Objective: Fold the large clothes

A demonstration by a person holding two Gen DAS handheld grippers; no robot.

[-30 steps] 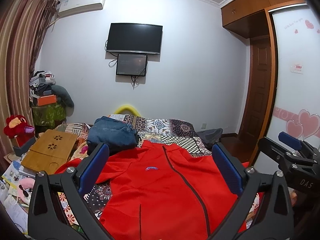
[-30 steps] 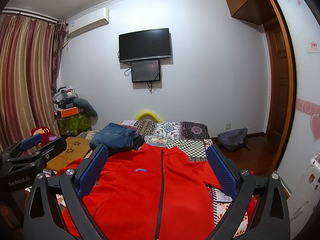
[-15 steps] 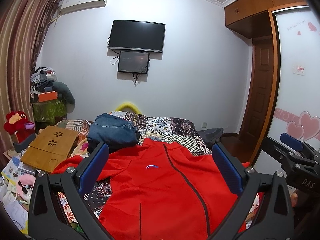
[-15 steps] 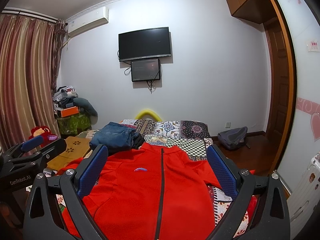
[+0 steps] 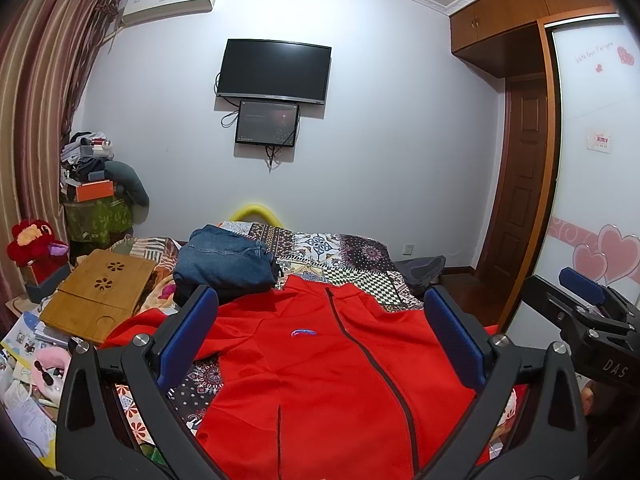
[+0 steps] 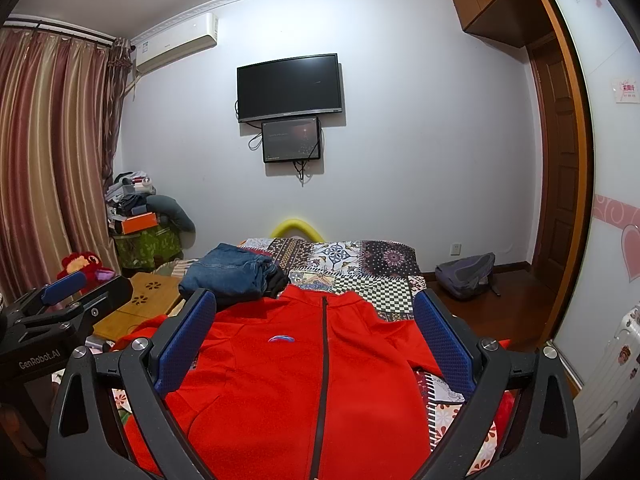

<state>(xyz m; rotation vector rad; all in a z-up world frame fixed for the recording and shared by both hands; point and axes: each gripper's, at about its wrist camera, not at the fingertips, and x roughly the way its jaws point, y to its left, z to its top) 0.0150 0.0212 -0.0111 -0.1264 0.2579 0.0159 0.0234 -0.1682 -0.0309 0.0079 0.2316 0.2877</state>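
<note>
Both tongs idle here: my left gripper [image 5: 320, 336] has its blue-padded jaws spread wide with nothing between them, and my right gripper [image 6: 316, 332] is the same, wide open and empty, both held above the cloth with no contact that I can see. The task item, a red zip-front fleece jacket with a dark zipper and a small chest logo [image 5: 332, 364], lies front-up and mostly flat across the lower centre of both frames, collar toward the far wall, on the patchwork-print bedspread [image 5: 344, 248]. No fold started yet by my read. Risks from here: the sleeve at lower left of the left view is bunched and trails off toward the bed edge, so a pinch on the shoulder alone would likely drag it in crooked and leave a lump inside the fold. Fleece is thick, so a shallow grab may take only the top layer and the front panel would peel away from the back. The folded blue denim jeans [image 5: 224, 258] sit just beyond the collar at centre left, touching or nearly so, I can't tell which; lifting the collar end could snag or shove them. The bamboo lap tray with flower cutouts [image 5: 96, 300] sits at left near the loose sleeve, another catch point. The right sleeve runs under my right fingers, and I can't see its cuff in either view, so I'd be grabbing blind there.
</note>
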